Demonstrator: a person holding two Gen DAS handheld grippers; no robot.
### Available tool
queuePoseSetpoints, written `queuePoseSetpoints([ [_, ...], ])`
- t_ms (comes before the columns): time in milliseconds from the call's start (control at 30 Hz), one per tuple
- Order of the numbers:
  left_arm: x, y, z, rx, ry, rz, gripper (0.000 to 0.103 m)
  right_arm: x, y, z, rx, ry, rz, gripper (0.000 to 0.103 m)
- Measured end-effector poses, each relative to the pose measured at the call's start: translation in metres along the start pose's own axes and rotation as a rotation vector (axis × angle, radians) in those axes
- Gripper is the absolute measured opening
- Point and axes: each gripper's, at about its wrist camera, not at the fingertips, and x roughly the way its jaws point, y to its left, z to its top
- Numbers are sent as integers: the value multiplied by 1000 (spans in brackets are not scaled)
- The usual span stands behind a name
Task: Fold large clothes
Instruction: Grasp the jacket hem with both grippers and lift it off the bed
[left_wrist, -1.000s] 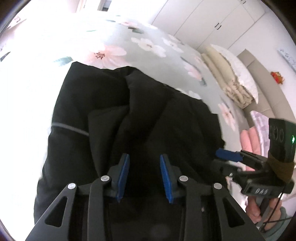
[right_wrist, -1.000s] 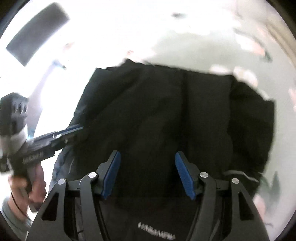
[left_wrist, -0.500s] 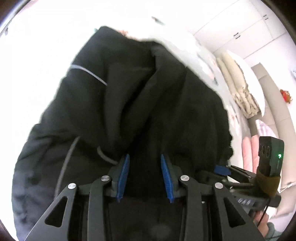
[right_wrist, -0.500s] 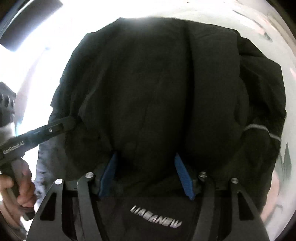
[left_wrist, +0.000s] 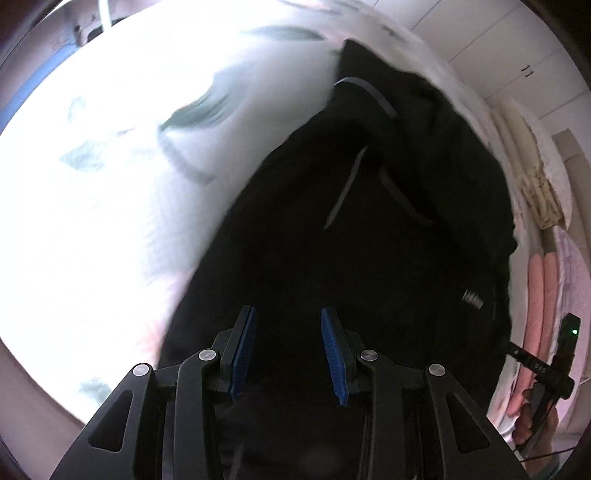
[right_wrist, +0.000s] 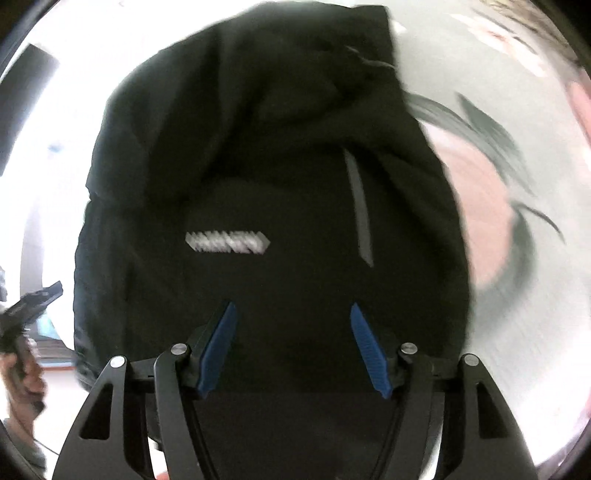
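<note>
Bulky black padded jacket with grey reflective strips and pale chest logo (right_wrist: 258, 206) hangs bunched from both tongs above pale floral bedspread (left_wrist: 122, 192)

Left gripper (left_wrist: 288, 350): blue pads narrowly apart, thick fold of jacket between them, looks clamped on it

Right gripper (right_wrist: 293, 347): pads wider apart; jaws just opening slightly, dark fabric filling gap, grip apparently on thicker wad

Handling, judged: soft, limp, puffy, fairly weighty; smooth shell may slip. Best hold: thick seam or hem edges, not single layer

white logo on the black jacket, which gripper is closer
Right. The white logo on the black jacket lies just ahead of the right gripper; from the left gripper it sits far off to the right.
</note>
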Motion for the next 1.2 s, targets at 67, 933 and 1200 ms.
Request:
queuePoseSetpoints([
  [67,-9,15,-10,3,15,7,37,-10,-8,-14,22,-10,-44,67],
  [933,8,92,-76,-60,241,-178,59,-35,-79,-183,368,58,-40,70],
  [1200,21,95,-91,-76,269,-191,61,-1,-75,-185,371,104,-31,70],
])
